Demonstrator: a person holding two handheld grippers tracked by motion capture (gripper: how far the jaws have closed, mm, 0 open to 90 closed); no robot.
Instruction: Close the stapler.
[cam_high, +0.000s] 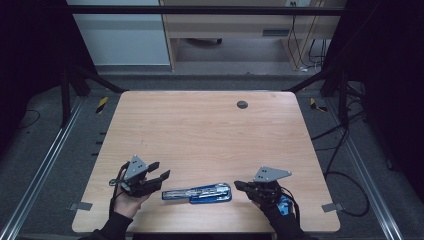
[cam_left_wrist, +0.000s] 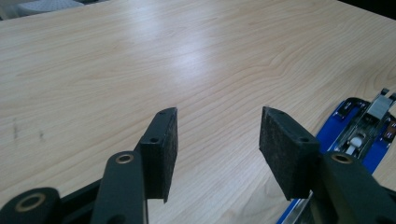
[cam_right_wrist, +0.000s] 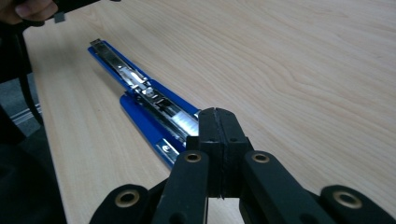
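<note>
A blue stapler (cam_high: 197, 193), swung open flat with its metal staple track facing up, lies near the table's front edge between my two grippers. My left gripper (cam_high: 161, 170) hovers just left of it, open with nothing between the pads; in the left gripper view (cam_left_wrist: 218, 135) the stapler (cam_left_wrist: 359, 135) lies past the right-hand pad. My right gripper (cam_high: 236, 185) is at the stapler's right end, jaws pressed shut on nothing. In the right gripper view its closed tips (cam_right_wrist: 215, 114) cover the near end of the stapler (cam_right_wrist: 140, 88); I cannot tell whether they touch it.
The wooden table (cam_high: 200, 130) has a dark round grommet (cam_high: 242, 104) near its far edge. Black cables (cam_high: 340, 145) trail over the floor at the right. Metal rails (cam_high: 45, 165) run along both sides. A hand (cam_right_wrist: 28, 9) holds the left gripper.
</note>
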